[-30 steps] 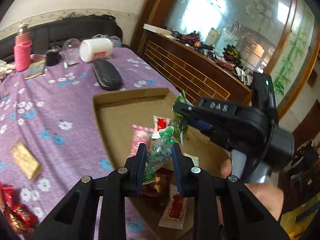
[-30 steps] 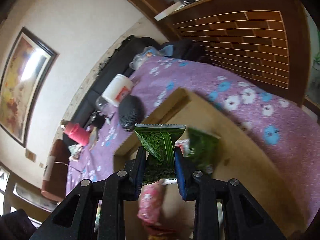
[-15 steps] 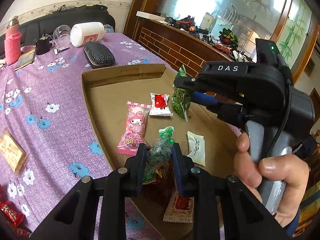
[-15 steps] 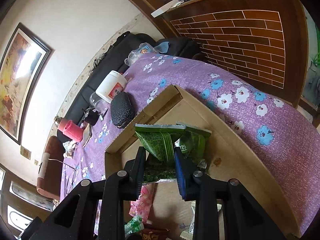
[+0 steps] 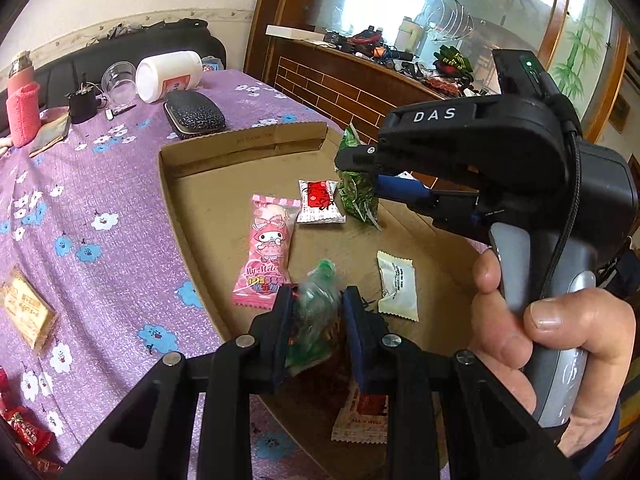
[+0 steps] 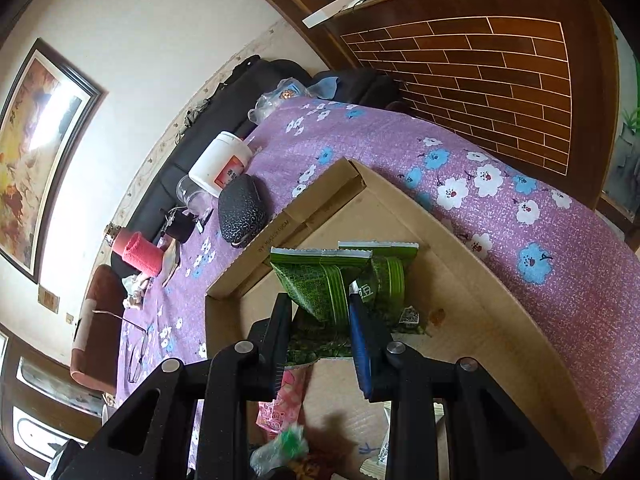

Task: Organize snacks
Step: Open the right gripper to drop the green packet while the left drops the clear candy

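A purple flowered cloth (image 5: 100, 208) is covering the desk, a cardboard tray (image 5: 224, 184) lying mid-frame; the left hand-held gripper (image 5: 318, 312) is pinching a clear green candy bag (image 5: 316, 300), the right hand-held gripper (image 6: 320, 312) a green packet (image 6: 320, 280).

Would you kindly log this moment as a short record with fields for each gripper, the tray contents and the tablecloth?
left gripper: shut on clear green-tipped candy wrapper, over the tray's near edge
right gripper: shut on green snack packet, above the tray's far side
cardboard tray: holds pink packet, red-and-white sachet, white sachet
purple floral tablecloth: red candies and a gold packet lie outside the tray
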The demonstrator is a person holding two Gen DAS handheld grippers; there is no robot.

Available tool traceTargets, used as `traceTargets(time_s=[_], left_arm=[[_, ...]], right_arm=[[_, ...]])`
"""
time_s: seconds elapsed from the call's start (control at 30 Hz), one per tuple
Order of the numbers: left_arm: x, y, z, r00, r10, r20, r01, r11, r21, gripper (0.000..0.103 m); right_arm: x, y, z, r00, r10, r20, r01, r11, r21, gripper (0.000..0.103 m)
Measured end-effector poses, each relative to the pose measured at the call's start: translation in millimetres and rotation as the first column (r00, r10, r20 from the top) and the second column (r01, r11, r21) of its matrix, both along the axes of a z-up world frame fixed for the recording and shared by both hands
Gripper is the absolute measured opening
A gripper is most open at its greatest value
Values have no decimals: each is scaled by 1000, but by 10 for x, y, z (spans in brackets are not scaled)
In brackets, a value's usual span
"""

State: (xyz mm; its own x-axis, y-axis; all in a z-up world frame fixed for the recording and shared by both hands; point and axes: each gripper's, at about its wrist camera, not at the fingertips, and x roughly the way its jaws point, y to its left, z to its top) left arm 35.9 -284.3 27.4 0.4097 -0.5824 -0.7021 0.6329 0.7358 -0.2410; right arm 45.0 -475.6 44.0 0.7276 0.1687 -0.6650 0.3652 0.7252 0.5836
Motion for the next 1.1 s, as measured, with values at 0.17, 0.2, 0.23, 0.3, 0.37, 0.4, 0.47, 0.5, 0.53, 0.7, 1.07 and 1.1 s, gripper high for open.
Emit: traceTargets(time_s=[0.17,0.2,0.23,0.3,0.37,0.4,0.47,0.5,0.53,0.7,1.07,1.1], left_arm=[[-15,-8,-5,1000,-7,4,7,1000,4,25],[-18,-9,-4,1000,-7,5,7,1000,4,25],[-21,-11,-4,1000,-8,6,8,1000,4,25],[-26,-11,-2,1000,-9,7,9,1000,4,25],[-31,-14,-2,1000,-9,10,9,1000,6,25],[-33,-14,-2,1000,-9,11,9,1000,6,25],[-32,-16,-2,1000,-9,10,9,1000,5,25],[-32,-15,-2,1000,-8,11,8,1000,4,25],[-32,-14,-1,1000,-7,12,7,1000,4,25],[-24,-11,1,1000,-8,11,8,1000,3,25],[-29,-17,-10,1000,-9,6,9,1000,-1,28],[-26,-18,-9,1000,-9,6,9,1000,-4,30]], right_arm=[[7,8,-6,1000,0,-6,0,1000,-5,30],[9,10,-10,1000,0,-7,0,1000,-4,30],[8,11,-9,1000,0,-7,0,1000,-4,30],[5,11,-9,1000,-2,-6,2,1000,-5,30],[1,10,-9,1000,-4,-7,4,1000,-5,30],[3,11,-12,1000,-4,-7,4,1000,-5,30],[2,13,-12,1000,-4,-7,4,1000,-5,31],[3,12,-11,1000,-4,-7,4,1000,-6,31],[3,13,-12,1000,-4,-8,4,1000,-7,31],[3,19,-3,1000,-10,-11,10,1000,-12,31],[3,14,-8,1000,-11,-24,11,1000,-4,38],[1,18,-2,1000,-10,-21,10,1000,-6,38]])
